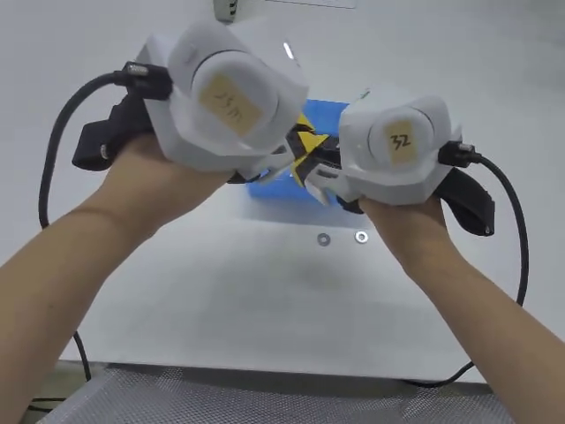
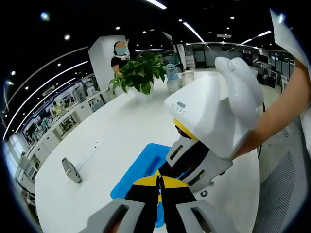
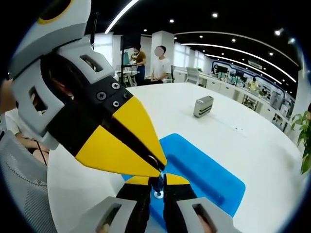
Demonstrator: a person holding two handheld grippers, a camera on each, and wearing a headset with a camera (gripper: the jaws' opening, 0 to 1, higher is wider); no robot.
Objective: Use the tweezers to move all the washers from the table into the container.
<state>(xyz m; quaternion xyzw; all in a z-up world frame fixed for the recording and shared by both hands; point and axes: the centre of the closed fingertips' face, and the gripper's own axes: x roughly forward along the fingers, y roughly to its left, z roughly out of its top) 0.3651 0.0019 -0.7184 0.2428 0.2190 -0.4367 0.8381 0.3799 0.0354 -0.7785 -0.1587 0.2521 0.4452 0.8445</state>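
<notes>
Both grippers are held close together above the blue container (image 1: 267,185). In the right gripper view my right gripper (image 3: 159,183) is shut on a thin dark tool, the tweezers (image 3: 158,185), with a small pale washer (image 3: 159,194) at its lower end over the blue container (image 3: 204,170). The left gripper's yellow fingertips (image 3: 141,145) come in from the left and end right at the tweezers. My left gripper (image 2: 159,183) has its yellow tips pressed together, with nothing visible between them. Two washers (image 1: 323,238) (image 1: 361,236) lie on the white table in front of the container.
The white table (image 1: 265,300) runs to a near edge with a grey mesh surface (image 1: 221,397) below. Cables trail from both grippers. A small grey box (image 2: 70,170) and a potted plant (image 2: 141,73) stand farther back. Two people stand at the far side of the room.
</notes>
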